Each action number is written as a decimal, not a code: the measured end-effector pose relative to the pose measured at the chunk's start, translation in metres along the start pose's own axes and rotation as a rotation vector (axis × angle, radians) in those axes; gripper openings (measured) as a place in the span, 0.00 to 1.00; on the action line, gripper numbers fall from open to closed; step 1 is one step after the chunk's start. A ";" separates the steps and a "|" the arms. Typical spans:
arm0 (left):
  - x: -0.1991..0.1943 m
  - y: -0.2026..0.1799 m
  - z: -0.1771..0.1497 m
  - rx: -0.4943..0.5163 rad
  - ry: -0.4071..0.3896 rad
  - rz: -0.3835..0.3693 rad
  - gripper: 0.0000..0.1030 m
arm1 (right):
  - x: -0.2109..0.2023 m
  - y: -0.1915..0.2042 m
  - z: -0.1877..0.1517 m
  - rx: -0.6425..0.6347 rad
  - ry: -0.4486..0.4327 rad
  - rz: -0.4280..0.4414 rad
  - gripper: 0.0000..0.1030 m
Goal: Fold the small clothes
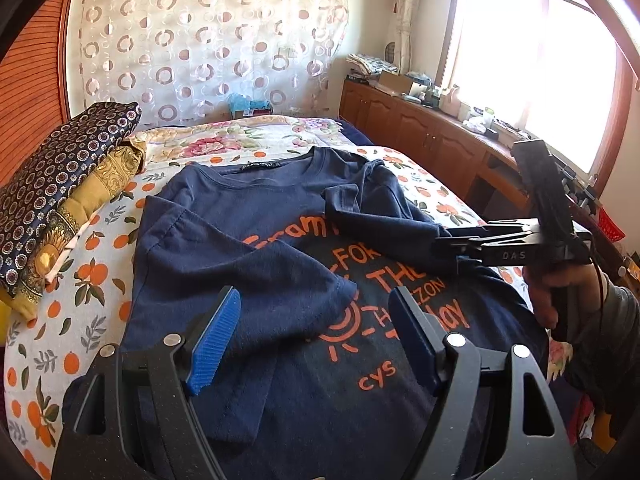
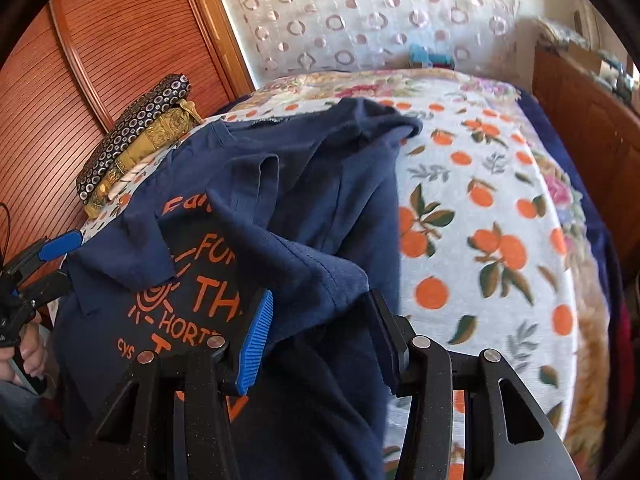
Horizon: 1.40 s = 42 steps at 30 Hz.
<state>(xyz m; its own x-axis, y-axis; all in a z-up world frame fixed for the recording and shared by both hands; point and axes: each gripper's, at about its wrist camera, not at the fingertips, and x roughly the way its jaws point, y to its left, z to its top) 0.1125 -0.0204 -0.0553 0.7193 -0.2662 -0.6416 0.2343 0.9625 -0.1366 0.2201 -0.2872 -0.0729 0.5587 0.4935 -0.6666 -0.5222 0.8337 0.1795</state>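
Navy T-shirt (image 1: 280, 248) lies front-up on the bed (image 1: 92, 280) — both sleeves folded in, body fold left. Left tongs (image 1: 316, 340) open, empty; right tongs (image 2: 320, 332) parted w/ sleeve cloth between, prob. released.

"FOR THE", perhaps "HORIZON", on T-shirt (image 1: 280, 216)

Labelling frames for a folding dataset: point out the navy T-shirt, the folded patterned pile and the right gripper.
navy T-shirt (image 1: 304, 276), left wrist view, printed chest.
folded patterned pile (image 1: 60, 184), left wrist view, top dotted fabric.
right gripper (image 2: 320, 336), right wrist view, between fingertips.
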 end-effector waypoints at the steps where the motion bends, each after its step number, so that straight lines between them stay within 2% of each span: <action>1: 0.000 0.000 0.000 0.001 0.001 0.002 0.75 | 0.000 0.002 0.004 0.004 -0.002 -0.002 0.48; 2: 0.001 0.000 0.002 0.003 0.003 0.005 0.75 | -0.001 0.002 0.006 0.006 -0.006 0.002 0.47; 3: 0.003 0.000 0.003 0.006 0.004 0.007 0.75 | 0.000 0.001 0.006 0.006 -0.016 0.010 0.30; 5: 0.003 0.002 0.006 0.011 0.000 0.019 0.75 | -0.004 0.009 0.006 -0.011 -0.037 0.056 0.12; 6: 0.003 0.003 0.007 0.010 -0.003 0.024 0.75 | -0.008 0.016 0.006 -0.034 -0.053 0.085 0.08; 8: 0.000 0.008 0.008 -0.002 -0.012 0.029 0.75 | -0.018 0.033 0.002 -0.091 -0.069 0.127 0.08; 13: -0.005 0.018 0.009 -0.029 -0.023 0.040 0.75 | -0.024 0.063 -0.016 -0.192 -0.034 0.132 0.08; 14: -0.004 0.019 0.010 -0.029 -0.022 0.042 0.75 | -0.023 0.066 -0.020 -0.202 -0.021 0.124 0.08; 16: -0.002 0.018 0.014 -0.023 -0.021 0.045 0.75 | -0.020 0.067 -0.028 -0.214 0.003 0.102 0.15; 18: 0.001 0.016 0.018 -0.012 -0.021 0.044 0.75 | -0.018 0.065 -0.036 -0.216 0.027 0.089 0.32; 21: 0.011 0.008 0.029 0.014 -0.018 0.035 0.75 | -0.023 0.062 -0.041 -0.212 0.015 0.076 0.46; 28: 0.050 -0.013 0.055 0.066 0.010 -0.005 0.75 | -0.045 0.032 -0.043 -0.137 -0.097 -0.068 0.48; 32: 0.082 -0.025 0.068 0.071 0.066 -0.042 0.59 | -0.037 0.019 -0.039 -0.118 -0.116 -0.199 0.48; 38: 0.119 -0.038 0.080 0.068 0.129 -0.085 0.45 | -0.019 0.009 -0.035 -0.054 -0.081 -0.255 0.48; 42: 0.139 -0.046 0.082 0.100 0.175 -0.063 0.43 | -0.015 0.005 -0.033 -0.013 -0.076 -0.236 0.50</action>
<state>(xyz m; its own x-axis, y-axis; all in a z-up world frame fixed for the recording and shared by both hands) 0.2551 -0.1058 -0.0760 0.5784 -0.3046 -0.7568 0.3452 0.9319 -0.1112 0.1876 -0.2992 -0.0861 0.7126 0.3033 -0.6327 -0.3799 0.9249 0.0156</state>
